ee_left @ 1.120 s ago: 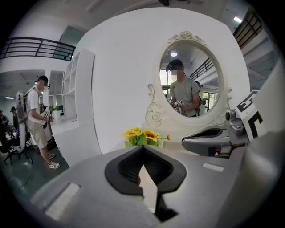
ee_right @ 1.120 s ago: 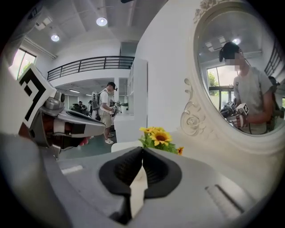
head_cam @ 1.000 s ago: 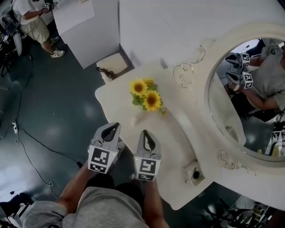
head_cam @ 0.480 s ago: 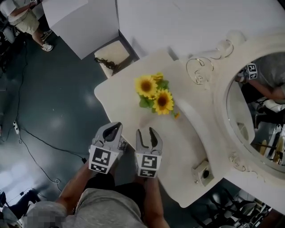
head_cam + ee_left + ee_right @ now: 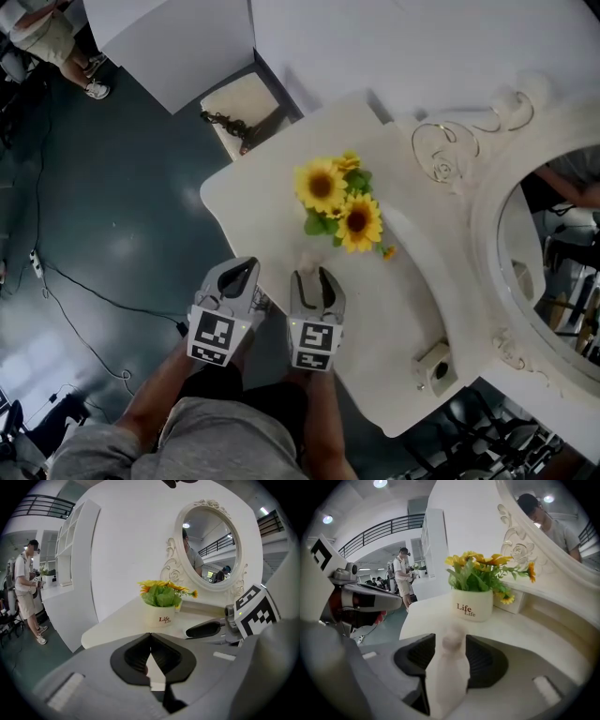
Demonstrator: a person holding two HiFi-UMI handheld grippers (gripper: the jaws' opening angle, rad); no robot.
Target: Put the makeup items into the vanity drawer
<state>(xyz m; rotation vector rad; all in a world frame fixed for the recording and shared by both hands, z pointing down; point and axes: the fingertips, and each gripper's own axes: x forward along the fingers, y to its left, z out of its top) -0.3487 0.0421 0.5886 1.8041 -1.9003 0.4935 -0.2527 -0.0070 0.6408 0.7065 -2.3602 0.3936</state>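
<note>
The white vanity table [image 5: 272, 192] carries an oval mirror [image 5: 553, 272] and a pot of sunflowers [image 5: 339, 199]. My right gripper [image 5: 315, 274] hovers at the table's front edge. Its jaws have just been opening and now stand open around a pale rounded knob [image 5: 452, 642], with small gaps on both sides. My left gripper [image 5: 236, 273] hangs just left of it, off the table's edge, shut with nothing in it; its tips meet in the left gripper view [image 5: 150, 634]. The pot [image 5: 471, 604] stands straight ahead of both grippers. No makeup items or open drawer show.
A small socket box [image 5: 437, 367] sits on the table's right front corner, and a wire ornament [image 5: 441, 156] stands by the mirror. A low stool [image 5: 240, 116] and white panels stand behind the table. A cable [image 5: 75, 292] runs across the dark floor. A person [image 5: 45, 36] stands far left.
My right gripper's jaws have gone from shut to open, and the pale knob now sits between them. Both grippers have sunk closer to the table's front edge. The left stays shut.
</note>
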